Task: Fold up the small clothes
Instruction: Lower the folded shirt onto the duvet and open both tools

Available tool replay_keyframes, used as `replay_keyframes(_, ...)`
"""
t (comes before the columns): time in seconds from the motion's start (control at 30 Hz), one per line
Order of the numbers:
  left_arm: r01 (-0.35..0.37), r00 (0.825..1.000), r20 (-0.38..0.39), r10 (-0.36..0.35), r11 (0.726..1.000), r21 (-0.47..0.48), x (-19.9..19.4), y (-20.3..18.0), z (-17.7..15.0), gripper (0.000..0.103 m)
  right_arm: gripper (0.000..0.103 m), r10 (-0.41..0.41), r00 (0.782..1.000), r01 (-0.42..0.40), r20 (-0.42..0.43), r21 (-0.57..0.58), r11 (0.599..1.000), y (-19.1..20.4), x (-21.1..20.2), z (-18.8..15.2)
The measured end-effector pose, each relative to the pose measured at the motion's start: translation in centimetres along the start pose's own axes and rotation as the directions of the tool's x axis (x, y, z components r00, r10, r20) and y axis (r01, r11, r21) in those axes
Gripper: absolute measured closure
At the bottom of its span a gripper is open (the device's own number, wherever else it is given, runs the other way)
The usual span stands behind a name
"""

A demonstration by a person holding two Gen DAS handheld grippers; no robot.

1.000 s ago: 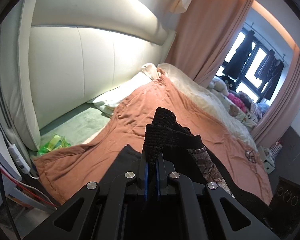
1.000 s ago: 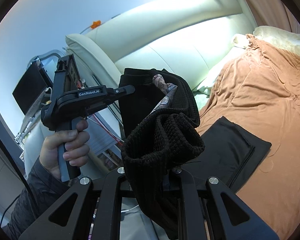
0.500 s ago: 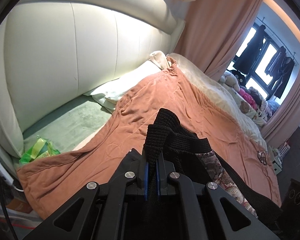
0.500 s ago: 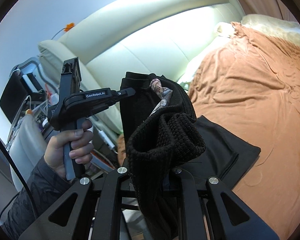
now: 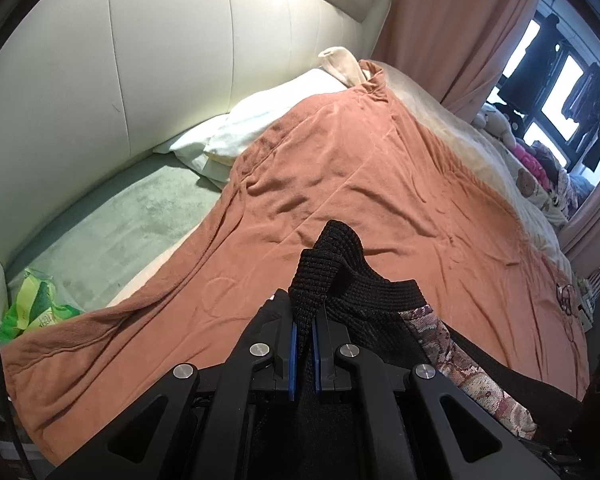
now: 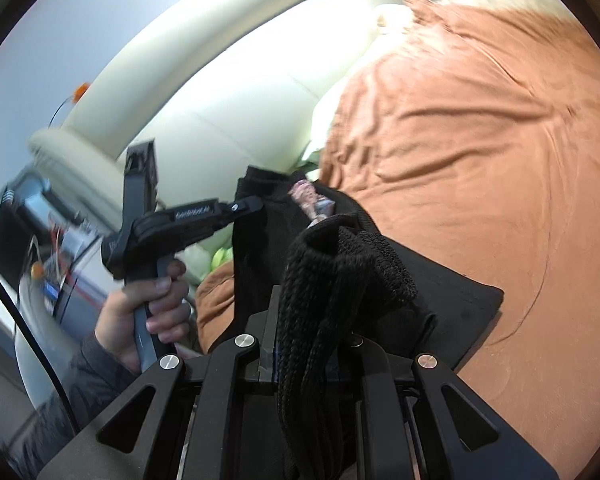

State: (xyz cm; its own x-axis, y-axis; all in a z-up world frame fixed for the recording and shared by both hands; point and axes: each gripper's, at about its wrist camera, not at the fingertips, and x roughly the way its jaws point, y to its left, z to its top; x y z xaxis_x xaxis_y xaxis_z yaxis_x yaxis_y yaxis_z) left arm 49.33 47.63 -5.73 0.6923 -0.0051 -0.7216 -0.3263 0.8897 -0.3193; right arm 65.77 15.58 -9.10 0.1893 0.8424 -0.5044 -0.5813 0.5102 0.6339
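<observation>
Spanning the gap between both tools, a black knit garment (image 5: 356, 296) is held up above the near part of the bed. The left gripper (image 5: 304, 354) is seen clamped tight on one bunched edge of the knit, which stands up in a fold past the blue pads (image 5: 293, 356). The right gripper (image 6: 300, 356) is closed on a thick gathered edge of the same knit, its jaws a little apart around the wad. A patterned fabric strip (image 5: 456, 356) is seen hanging out of the garment along its right side. From the right wrist view, the left tool is shown gripped by a hand (image 6: 148, 312) in a dark sleeve (image 6: 80, 380), to the left of the hanging knit.

Below the garment a flat black cloth (image 6: 452, 304) lies on the orange cover (image 5: 340, 168), with one corner pointing right and its far edge straight. The cover is wrinkled but bare across its wide middle and far part. Its left edge falls short of the green sheet (image 5: 112, 224), on which a green wrapper (image 5: 32, 312) rests near the corner. White pillows (image 5: 260, 124) are set against the cream headboard (image 5: 140, 60). Along the far right edge of the bed, soft toys (image 5: 532, 160) are piled beside the pink curtain (image 5: 452, 28).
</observation>
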Motion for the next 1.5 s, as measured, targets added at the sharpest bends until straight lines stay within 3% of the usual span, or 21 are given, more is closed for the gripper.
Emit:
replay_keyframes(0.1,-0.035,0.999,-0.006,0.035,0.999,-0.033,2.6,0.4,0.0,0.097,0.086,-0.074,0.997,0.075,-0.027,0.076,0.994,-2.9,1.8,-0.1)
replay_keyframes(0.17,-0.078,0.996,-0.037,0.077,0.996,-0.049,4.5,0.6,-0.1,0.095,0.060,-0.084,0.995,0.092,-0.055,0.147,0.985,-4.9,2.5,-0.4)
replay_keyframes(0.2,-0.093,0.994,-0.068,0.089,0.994,-0.050,5.7,0.7,-0.4,0.094,0.039,-0.096,0.994,0.103,-0.048,0.171,0.980,-5.5,2.3,-0.6)
replay_keyframes(0.23,-0.097,0.992,-0.088,0.092,0.994,-0.048,6.5,0.6,-0.7,0.092,0.031,-0.102,0.994,0.107,-0.039,0.203,0.973,-6.1,2.1,-0.8)
replay_keyframes(0.47,-0.092,0.992,-0.094,0.085,0.994,-0.067,6.1,0.7,-2.8,0.065,0.030,-0.110,0.994,0.112,-0.020,0.246,0.963,-5.2,0.5,-0.8)
replay_keyframes(0.6,-0.065,0.993,-0.099,0.057,0.995,-0.078,4.1,0.5,-4.5,0.065,0.031,-0.170,0.985,0.164,0.015,0.192,0.968,-3.8,-1.4,-0.8)
replay_keyframes(0.9,-0.075,0.991,-0.119,0.065,0.994,-0.084,-0.5,0.3,-9.4,0.065,0.031,-0.143,0.989,0.145,-0.035,0.045,0.988,-0.3,-0.7,-2.5)
replay_keyframes(1.0,-0.074,0.992,-0.112,0.063,0.993,-0.093,-1.8,0.2,-11.4,0.065,0.038,-0.149,0.987,0.149,-0.053,-0.012,0.989,0.1,0.1,-2.7)
replay_keyframes(1.17,-0.091,0.989,-0.131,0.076,0.989,-0.117,-2.8,0.4,-15.0,0.065,0.042,-0.154,0.987,0.152,-0.040,-0.045,0.987,-0.6,1.6,-2.7)
replay_keyframes(1.27,-0.112,0.986,-0.137,0.095,0.987,-0.119,-3.1,0.6,-16.8,0.065,0.053,-0.142,0.989,0.140,-0.045,-0.045,0.989,-1.6,2.5,-2.9)
replay_keyframes(1.4,-0.150,0.980,-0.155,0.125,0.975,-0.161,-2.8,1.6,-19.3,0.065,0.057,-0.177,0.983,0.174,-0.047,-0.071,0.982,-2.5,4.0,-3.0)
replay_keyframes(1.5,-0.161,0.979,-0.147,0.139,0.974,-0.156,-2.6,1.6,-20.4,0.065,0.066,-0.272,0.960,0.266,-0.072,-0.081,0.961,-3.9,5.6,-3.4)
